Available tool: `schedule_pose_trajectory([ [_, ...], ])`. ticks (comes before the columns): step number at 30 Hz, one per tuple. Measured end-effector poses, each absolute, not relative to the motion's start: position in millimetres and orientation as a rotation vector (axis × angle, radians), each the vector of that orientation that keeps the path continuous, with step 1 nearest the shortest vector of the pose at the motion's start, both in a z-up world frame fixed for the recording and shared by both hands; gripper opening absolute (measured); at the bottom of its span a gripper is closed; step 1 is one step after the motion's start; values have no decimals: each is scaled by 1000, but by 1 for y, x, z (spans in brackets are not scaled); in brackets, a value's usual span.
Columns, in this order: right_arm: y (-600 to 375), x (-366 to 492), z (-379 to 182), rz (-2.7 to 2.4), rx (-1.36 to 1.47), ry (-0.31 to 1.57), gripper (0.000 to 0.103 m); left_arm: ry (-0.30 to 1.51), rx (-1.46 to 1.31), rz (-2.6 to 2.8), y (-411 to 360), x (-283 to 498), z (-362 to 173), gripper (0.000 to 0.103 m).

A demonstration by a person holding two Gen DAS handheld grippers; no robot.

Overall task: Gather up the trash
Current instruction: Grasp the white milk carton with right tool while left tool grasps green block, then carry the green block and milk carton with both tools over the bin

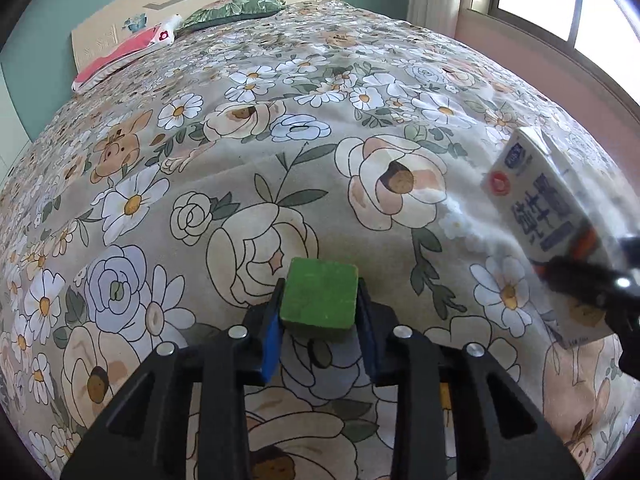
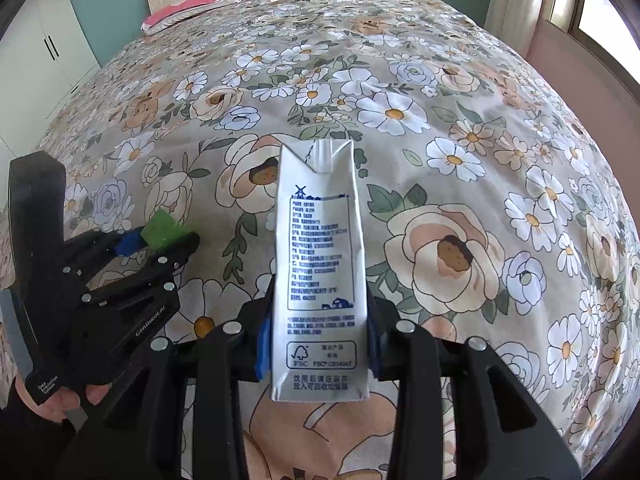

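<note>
Green block sits clamped between the left gripper pads, and the right gripper is closed on a white milk carton, both above the near floral bedspread. Both pieces seem collected; no bin shows, so disposal remains.

a bedroom: floral bedspread, pillows, wardrobe.
</note>
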State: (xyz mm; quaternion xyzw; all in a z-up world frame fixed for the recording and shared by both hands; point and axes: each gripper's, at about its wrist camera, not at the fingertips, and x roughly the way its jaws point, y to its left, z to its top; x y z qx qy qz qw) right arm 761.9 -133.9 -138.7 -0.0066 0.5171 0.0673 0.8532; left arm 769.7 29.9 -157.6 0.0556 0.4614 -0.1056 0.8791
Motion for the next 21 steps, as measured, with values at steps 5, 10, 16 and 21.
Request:
schedule_pose_trajectory([
  [5,-137,749,-135,170,-31,1085,37,965,117,-175,24,764,-154,32],
  [10,-137,728,-117,209,-57,1072,37,972,151,-171,19,738,-132,32],
  [16,-133,683,-75,268,-110,1024,37,944,121,-137,27,682,-76,32],
  [21,-129,633,-33,314,-148,974,36,923,141,-102,31,620,-27,32],
])
